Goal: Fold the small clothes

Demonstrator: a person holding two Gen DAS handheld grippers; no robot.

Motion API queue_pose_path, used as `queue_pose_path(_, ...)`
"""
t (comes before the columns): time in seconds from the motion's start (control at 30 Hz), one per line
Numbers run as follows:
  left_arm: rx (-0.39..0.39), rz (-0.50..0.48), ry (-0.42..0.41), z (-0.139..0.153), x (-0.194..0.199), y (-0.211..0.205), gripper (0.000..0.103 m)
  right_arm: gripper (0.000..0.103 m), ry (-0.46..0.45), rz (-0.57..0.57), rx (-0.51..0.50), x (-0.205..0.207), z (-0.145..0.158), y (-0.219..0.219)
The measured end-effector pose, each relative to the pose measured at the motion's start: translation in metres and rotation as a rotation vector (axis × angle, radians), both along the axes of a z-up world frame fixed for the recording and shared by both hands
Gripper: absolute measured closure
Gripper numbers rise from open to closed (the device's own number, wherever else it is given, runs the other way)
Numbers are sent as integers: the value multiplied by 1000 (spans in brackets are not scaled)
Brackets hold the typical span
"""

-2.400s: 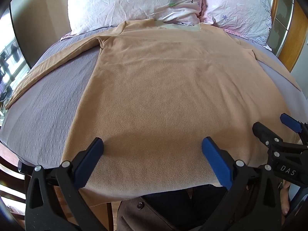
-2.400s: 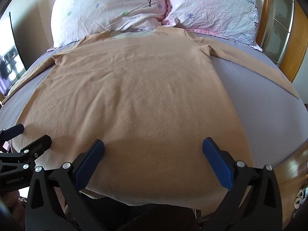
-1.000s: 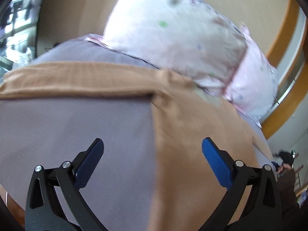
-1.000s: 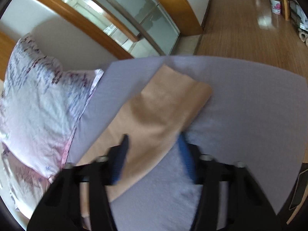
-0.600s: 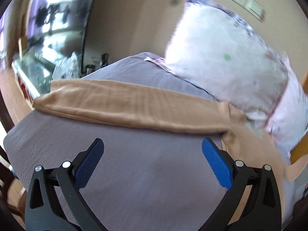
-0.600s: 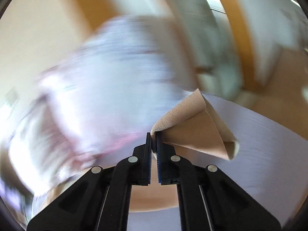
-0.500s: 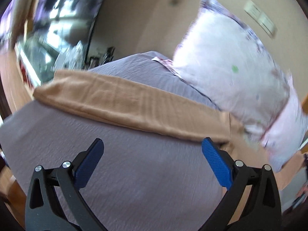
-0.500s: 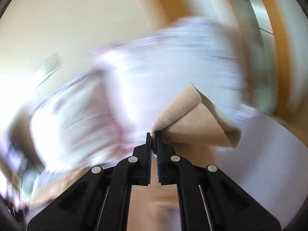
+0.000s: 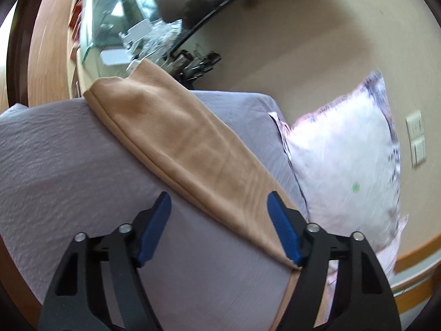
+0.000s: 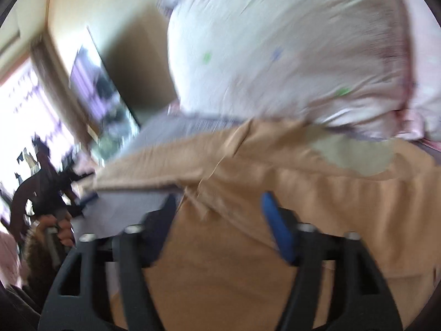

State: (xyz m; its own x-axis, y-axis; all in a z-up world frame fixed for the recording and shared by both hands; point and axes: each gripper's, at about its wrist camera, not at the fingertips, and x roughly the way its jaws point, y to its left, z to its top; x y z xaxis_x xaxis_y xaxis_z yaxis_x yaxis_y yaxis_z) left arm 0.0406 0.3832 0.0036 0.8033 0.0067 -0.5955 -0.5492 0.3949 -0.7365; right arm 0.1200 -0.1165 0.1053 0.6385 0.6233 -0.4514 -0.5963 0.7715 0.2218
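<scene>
Between the left gripper's (image 9: 219, 218) spread fingers lies the tan sleeve (image 9: 176, 143).

right view motion-blurred, shirt (image 10: 275, 248) hem cut off

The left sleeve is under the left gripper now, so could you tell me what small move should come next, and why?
Probably lower the left gripper onto the left sleeve and close. It is open, straddling the sleeve's near seam, and the sleeve lies flat, stretched across the grey bedsheet, not yet folded over the shirt body.

Black gripper (image 9: 219, 227) frames, blue-padded jaws, silver screws; brown sleeve (image 10: 35, 256).
</scene>
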Motion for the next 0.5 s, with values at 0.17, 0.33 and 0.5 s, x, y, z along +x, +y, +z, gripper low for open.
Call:
queue_pose_path(0.17,-44,36,53,-3,6,18,59,28,19,-39,60,3,4,-34)
queue_pose_path(0.33,-164,82,52,-20,0,39,95,28,42,-18,88,-2,-3,-48)
queue_pose_path(0.5,102,32,86,27,22,11,98,26,-4,-34,81,-7,-2,-62)
